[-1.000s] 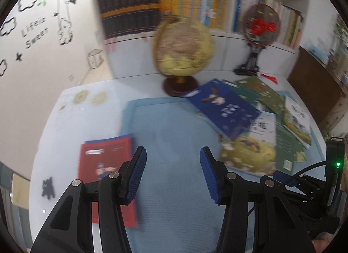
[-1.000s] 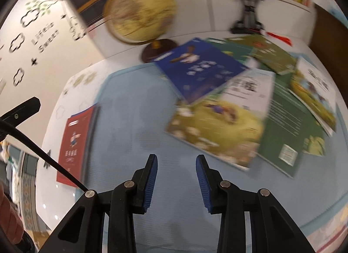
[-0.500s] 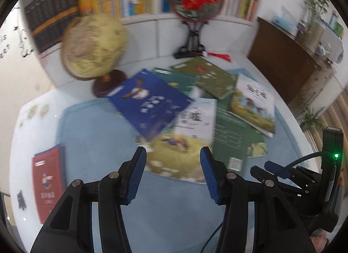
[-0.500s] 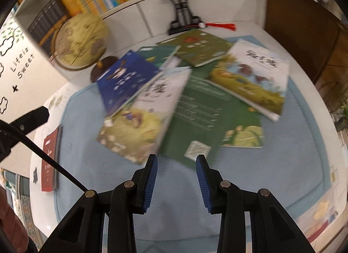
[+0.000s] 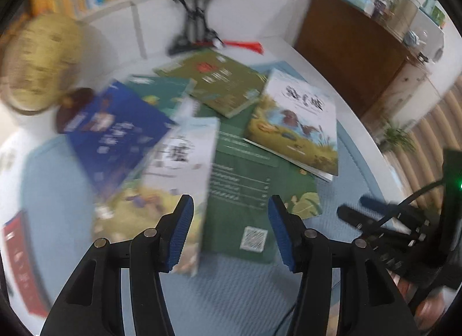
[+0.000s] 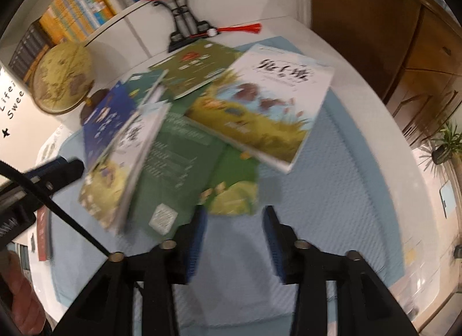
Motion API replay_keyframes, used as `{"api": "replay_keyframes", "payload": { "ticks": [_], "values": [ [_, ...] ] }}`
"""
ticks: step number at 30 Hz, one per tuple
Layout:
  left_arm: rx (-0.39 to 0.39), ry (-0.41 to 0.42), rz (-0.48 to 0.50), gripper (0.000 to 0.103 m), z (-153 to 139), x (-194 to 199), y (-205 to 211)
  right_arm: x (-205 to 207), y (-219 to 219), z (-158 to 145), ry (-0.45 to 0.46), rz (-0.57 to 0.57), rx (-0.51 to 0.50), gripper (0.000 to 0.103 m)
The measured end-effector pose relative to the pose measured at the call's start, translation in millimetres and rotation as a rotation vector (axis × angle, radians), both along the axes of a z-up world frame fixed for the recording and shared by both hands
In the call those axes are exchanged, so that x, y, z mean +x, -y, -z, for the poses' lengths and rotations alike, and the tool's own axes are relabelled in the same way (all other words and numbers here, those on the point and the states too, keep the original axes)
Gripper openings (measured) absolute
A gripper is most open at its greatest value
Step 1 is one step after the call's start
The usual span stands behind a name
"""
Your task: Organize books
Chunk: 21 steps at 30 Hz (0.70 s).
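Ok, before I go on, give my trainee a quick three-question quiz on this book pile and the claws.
1. True or false: the left claw is shut on a book.
2. Which book lies directly under the white and yellow book on the right side of the pile? A) red book B) dark green book C) blue book
3. Fill in: the globe stands at the pile's ____ side in the right wrist view.

Key: 1 false, both claws are open and empty, the right claw included. 2 B. 3 left.
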<state>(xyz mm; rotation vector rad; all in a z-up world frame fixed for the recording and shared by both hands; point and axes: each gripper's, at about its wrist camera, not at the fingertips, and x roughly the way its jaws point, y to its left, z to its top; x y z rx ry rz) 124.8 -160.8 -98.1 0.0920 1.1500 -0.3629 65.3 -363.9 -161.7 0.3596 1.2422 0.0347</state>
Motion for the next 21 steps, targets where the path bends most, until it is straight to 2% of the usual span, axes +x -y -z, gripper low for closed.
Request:
{"api": "replay_keyframes", "payload": {
  "ticks": [1, 2, 4, 7, 9, 12, 14, 16, 19, 21],
  "values": [
    [-0.011, -0.019, 0.014, 0.064, 9.6, 10.7, 2.7, 3.7, 6.4, 1.5, 0.005, 0.009, 0.003, 0.057],
    [-0.008, -0.035, 0.023, 0.068, 19.0, 23.3, 5.7, 11.6, 19.7, 5.2, 0.016, 0.028, 0.015, 0.057],
    [-0.016, -0.058, 0.031, 0.069, 34.7, 48.1, 13.1, 28.1, 36.4, 11.6, 0.024, 0.050, 0.019, 0.057],
    [-0.088, -0.102, 0.046, 0.069, 54.7, 87.0, 31.2, 58.8, 56.2, 29.2, 0.015, 0.073, 0.006, 0.057],
    [-0.113, -0.104, 0.047, 0.069, 64.8, 105.7, 45.5, 74.5, 63.3, 42.7, -0.014, 0.094, -0.001, 0.057],
    [-0.094, -0.110, 0.041, 0.067, 80.7, 127.2, 66.4, 88.7, 71.7, 61.2, -0.040, 0.119, 0.034, 0.052],
    [-0.080, -0.146, 0.044, 0.066, 92.0, 134.0, 76.5, 93.0, 72.6, 68.2, -0.048, 0.124, 0.032, 0.047],
    [-0.075, -0.108, 0.063, 0.066, 90.9, 131.7, 83.2, 95.5, 73.8, 76.2, -0.068, 0.132, 0.029, 0.044],
    [-0.120, -0.139, 0.118, 0.063, 92.0, 122.4, 92.2, 95.8, 72.4, 80.2, -0.060, 0.123, 0.066, 0.041],
    [-0.116, -0.147, 0.131, 0.062, 91.9, 110.8, 94.7, 93.8, 68.4, 77.7, -0.054, 0.099, 0.035, 0.041]
  ]
}}
